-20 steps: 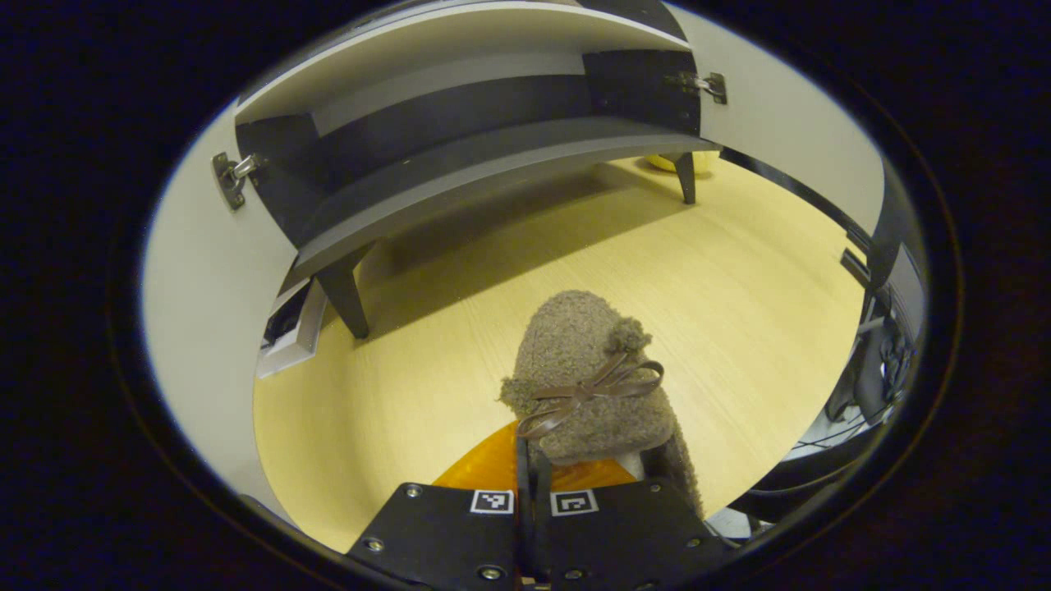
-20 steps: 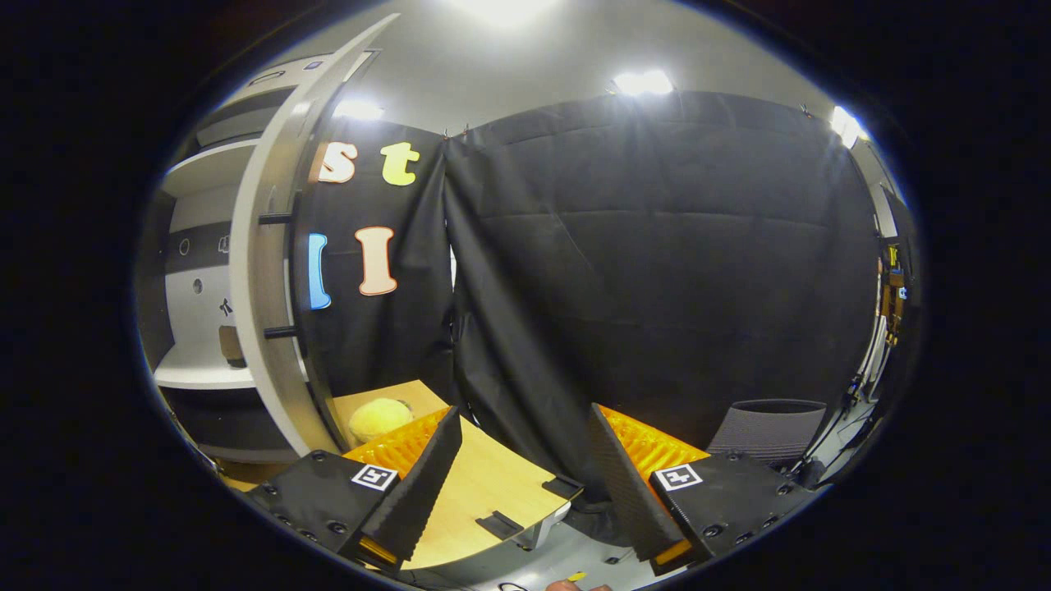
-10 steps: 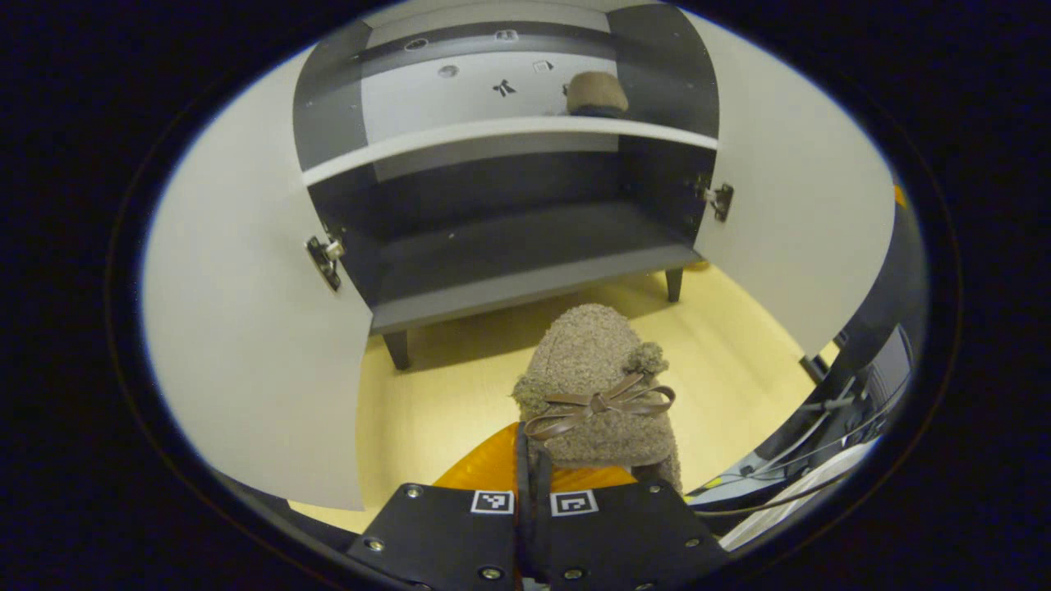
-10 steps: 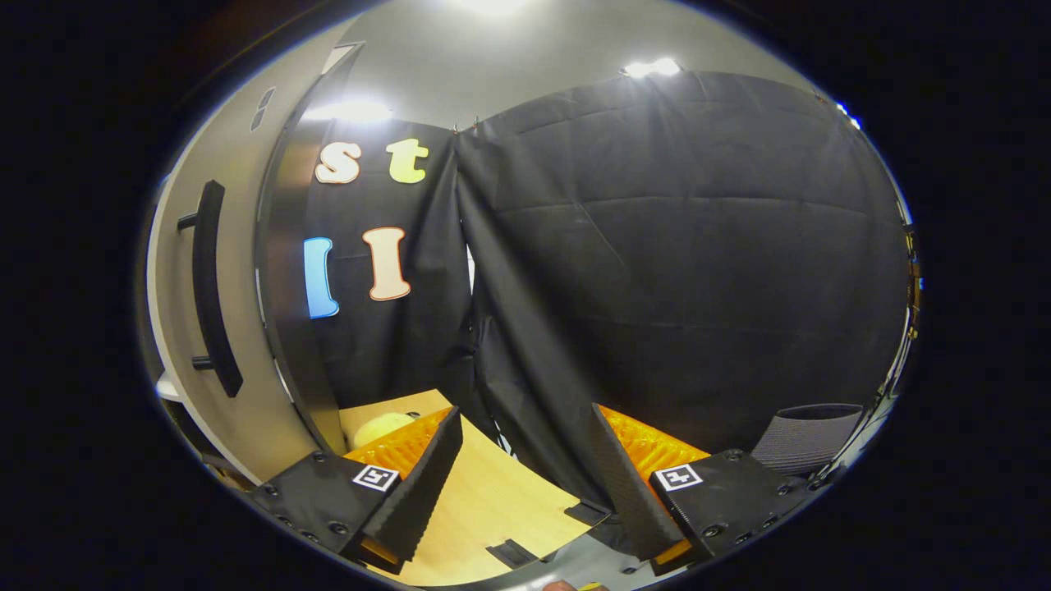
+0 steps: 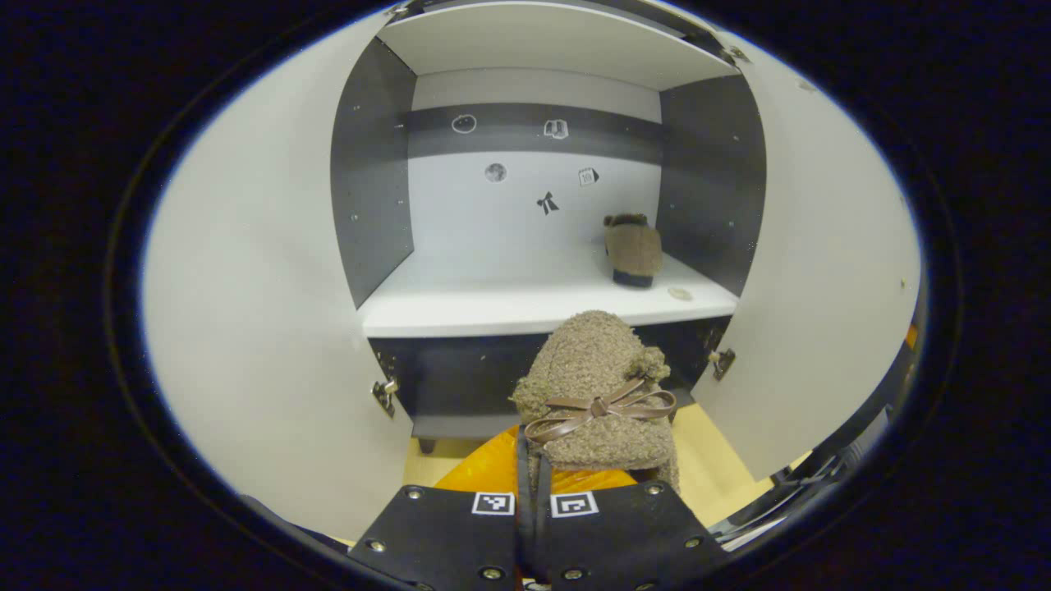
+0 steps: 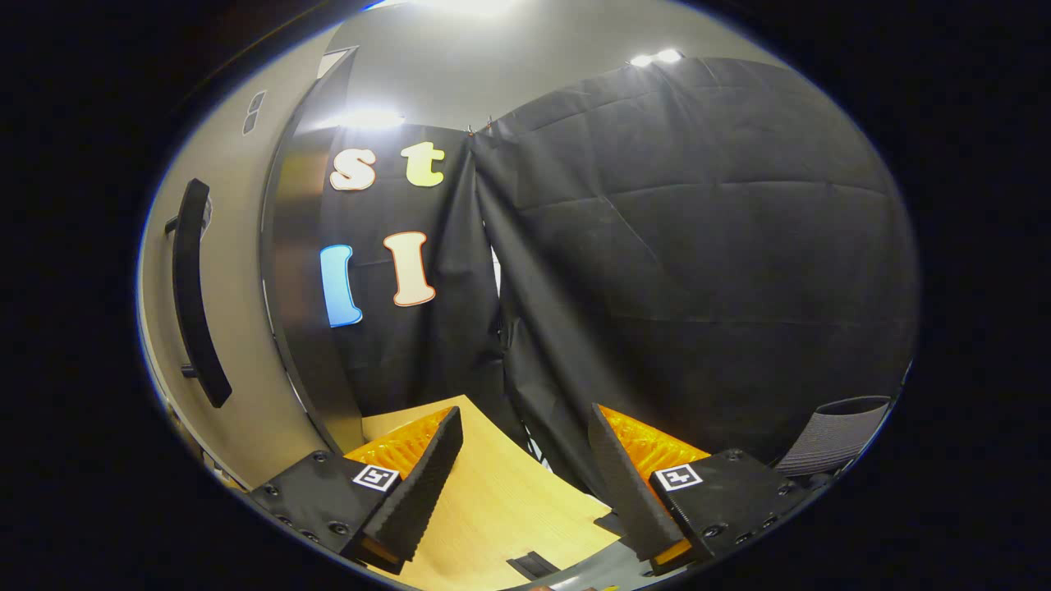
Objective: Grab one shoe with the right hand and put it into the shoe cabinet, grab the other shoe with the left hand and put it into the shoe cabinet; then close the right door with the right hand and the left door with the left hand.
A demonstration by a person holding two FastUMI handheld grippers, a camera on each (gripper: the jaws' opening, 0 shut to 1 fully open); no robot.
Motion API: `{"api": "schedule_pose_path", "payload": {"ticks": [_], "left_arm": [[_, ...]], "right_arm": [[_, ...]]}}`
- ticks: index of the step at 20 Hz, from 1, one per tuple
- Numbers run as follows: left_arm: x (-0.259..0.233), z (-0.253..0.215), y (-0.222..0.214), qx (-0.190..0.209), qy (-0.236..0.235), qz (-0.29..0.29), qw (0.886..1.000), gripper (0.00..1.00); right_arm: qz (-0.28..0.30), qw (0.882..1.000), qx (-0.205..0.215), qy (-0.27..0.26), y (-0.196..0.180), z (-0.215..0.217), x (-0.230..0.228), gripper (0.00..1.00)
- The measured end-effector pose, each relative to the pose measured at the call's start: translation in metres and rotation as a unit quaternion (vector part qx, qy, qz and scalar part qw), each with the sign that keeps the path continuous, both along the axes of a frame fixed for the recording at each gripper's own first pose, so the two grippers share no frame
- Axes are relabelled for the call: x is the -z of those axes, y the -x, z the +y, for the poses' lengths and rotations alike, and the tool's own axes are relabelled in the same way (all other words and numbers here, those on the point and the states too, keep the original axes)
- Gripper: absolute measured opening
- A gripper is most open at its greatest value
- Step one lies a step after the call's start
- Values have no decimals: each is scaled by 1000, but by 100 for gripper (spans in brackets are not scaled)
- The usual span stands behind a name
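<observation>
Left gripper view: the second shoe (image 5: 597, 386) is held at its heel end by the left gripper (image 5: 534, 484), fingers closed almost flat together on the rim, toe pointing ahead at the shoe cabinet (image 5: 374, 189). Step in hand is judged to be the second placement: shoe carried toward the cabinet, not yet inside.

Ahead of and above the gripper, the white shelf (image 5: 493, 300) is seen with the first shoe (image 5: 633, 250) already set at its far right, close to the right wall. Beside that shoe a small pale disc is seen; what it is cannot be told. The rest of the shelf is bare. Both doors stand open, left door (image 5: 263, 328) and right door (image 5: 821, 271) flanking the gripper.

Next move calls for a lift and a forward reach, shoe to be set left of the first one, then released.

Right gripper view: the right gripper (image 6: 519, 460) is wide open, nothing held. A door's outer face with a black handle (image 6: 195, 295) is seen to its left; it is judged ready for door closing.
</observation>
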State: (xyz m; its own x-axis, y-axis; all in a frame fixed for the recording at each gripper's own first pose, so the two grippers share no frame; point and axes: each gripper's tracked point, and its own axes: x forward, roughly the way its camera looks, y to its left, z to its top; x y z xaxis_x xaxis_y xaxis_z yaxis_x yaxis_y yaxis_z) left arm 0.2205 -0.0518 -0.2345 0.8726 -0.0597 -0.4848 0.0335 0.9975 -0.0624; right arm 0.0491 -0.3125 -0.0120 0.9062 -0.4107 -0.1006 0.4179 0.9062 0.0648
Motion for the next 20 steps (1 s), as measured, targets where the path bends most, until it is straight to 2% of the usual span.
{"api": "schedule_pose_path", "payload": {"ticks": [1,3,6,12,15,17,20], "left_arm": [[-21,3,-17,-5,1,-14,1000,1],[-38,7,-40,-15,0,-39,999,1],[-68,14,-82,-26,8,-71,997,1],[-119,32,-149,-33,-20,-122,992,1],[-112,39,-204,-26,-53,-133,989,1],[-99,40,-227,-25,-60,-122,990,1],[-85,44,-256,-21,-73,-107,991,1]], "right_arm": [[-3,1000,-6,-4,-2,2,1,97],[-9,1000,-21,-18,-9,8,1,92],[-30,998,-42,-20,-22,15,-11,98],[-36,999,-39,0,-16,24,-14,98],[-47,998,-35,-20,-10,37,-10,98],[-61,997,-35,-34,-1,46,-13,98],[-73,997,-11,-29,16,43,-11,98]]}}
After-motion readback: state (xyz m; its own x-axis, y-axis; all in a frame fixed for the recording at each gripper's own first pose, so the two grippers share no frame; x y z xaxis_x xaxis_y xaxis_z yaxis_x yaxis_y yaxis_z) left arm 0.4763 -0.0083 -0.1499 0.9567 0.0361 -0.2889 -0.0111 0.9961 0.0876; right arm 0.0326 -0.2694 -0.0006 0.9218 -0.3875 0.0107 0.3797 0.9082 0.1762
